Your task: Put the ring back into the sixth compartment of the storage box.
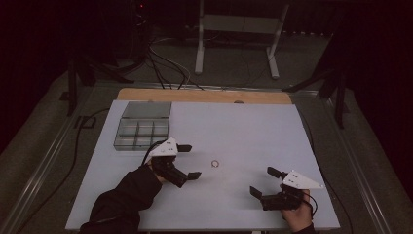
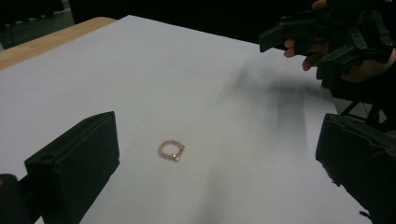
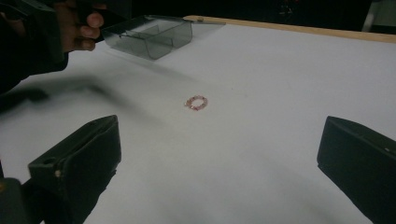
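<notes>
Jaws: both grippers' standing wide apart, empty, readying a pinch.
Left gripper (image 1: pixel 191 161): closing on the beaded ring (image 1: pixel 215 164) at 3 o'clock.
Right gripper (image 1: pixel 263 182): waiting at the ring's 4 o'clock.

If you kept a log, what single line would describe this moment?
left gripper: open, near bead ring | right gripper: open, farther off | ring: flat on table, untouched | clear box: lid open

My table (image 1: pixel 253 126) is a white board with a strip of bare wood along its far edge. Directly on it lie two things: a small pink bead ring (image 1: pixel 215 164) near the middle, and a clear compartment box (image 1: pixel 142 125) at the far left corner, well apart from the ring.
</notes>
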